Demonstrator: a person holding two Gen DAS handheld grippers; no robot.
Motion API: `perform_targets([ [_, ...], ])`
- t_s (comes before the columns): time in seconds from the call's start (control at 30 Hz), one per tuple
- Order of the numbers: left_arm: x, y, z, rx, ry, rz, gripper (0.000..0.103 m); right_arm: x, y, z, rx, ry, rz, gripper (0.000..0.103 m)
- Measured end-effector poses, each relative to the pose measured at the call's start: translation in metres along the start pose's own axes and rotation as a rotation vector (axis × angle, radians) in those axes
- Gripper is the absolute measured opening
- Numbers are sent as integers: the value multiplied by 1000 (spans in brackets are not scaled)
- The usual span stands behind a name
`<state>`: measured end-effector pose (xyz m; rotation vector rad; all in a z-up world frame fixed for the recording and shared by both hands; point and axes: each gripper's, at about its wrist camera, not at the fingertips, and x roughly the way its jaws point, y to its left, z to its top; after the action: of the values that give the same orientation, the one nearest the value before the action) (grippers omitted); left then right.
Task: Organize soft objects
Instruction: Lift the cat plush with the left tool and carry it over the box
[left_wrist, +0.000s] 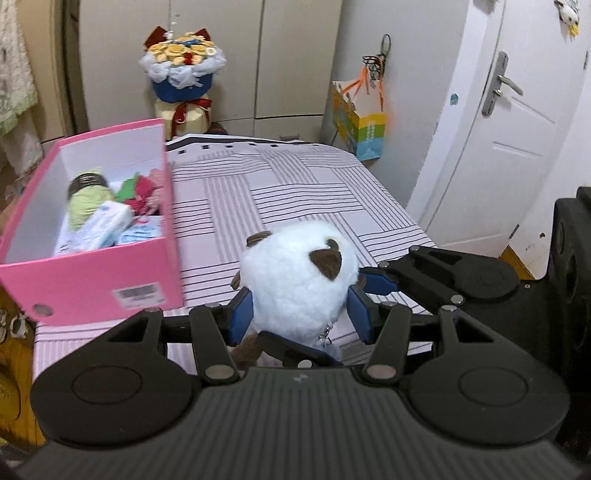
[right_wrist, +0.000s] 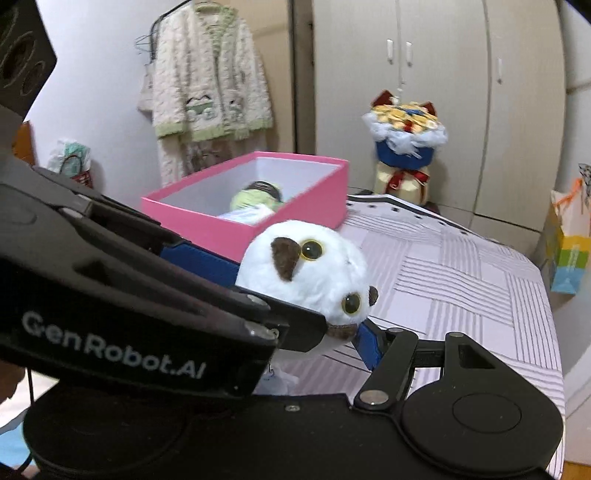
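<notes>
A white plush toy (left_wrist: 295, 280) with brown ears and big yellow eyes is held above the striped bed. My left gripper (left_wrist: 299, 314) is shut on it, blue pads pressing both sides of its head. My right gripper (right_wrist: 306, 321) comes in from the right; in the left wrist view its blue fingertips (left_wrist: 376, 282) touch the toy's right side, one below the toy. In the right wrist view the toy (right_wrist: 314, 273) sits between the right fingers, with the left gripper's body crossing in front. An open pink box (left_wrist: 88, 273) with several soft items inside stands left of the toy.
The bed (left_wrist: 295, 192) has a striped cover. A flower bouquet (left_wrist: 183, 70) stands behind it by the wardrobe. A colourful paper bag (left_wrist: 356, 122) hangs at the right wall near a white door (left_wrist: 517, 129). A fuzzy robe (right_wrist: 210, 81) hangs on the wall.
</notes>
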<state>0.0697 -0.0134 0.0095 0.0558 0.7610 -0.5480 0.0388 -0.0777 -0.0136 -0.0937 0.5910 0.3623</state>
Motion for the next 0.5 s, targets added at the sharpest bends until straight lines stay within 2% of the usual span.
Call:
perform_targets([
  [0.1, -21, 13, 2, -12, -12, 4, 53, -5, 16, 13, -42, -8, 28, 72],
  [0.27, -53, 35, 8, -25, -62, 26, 53, -6, 39, 36, -126, -71, 41, 73],
  [0.5, -67, 62, 29, -25, -128, 63, 53, 14, 51, 70, -141, -130, 46, 75],
])
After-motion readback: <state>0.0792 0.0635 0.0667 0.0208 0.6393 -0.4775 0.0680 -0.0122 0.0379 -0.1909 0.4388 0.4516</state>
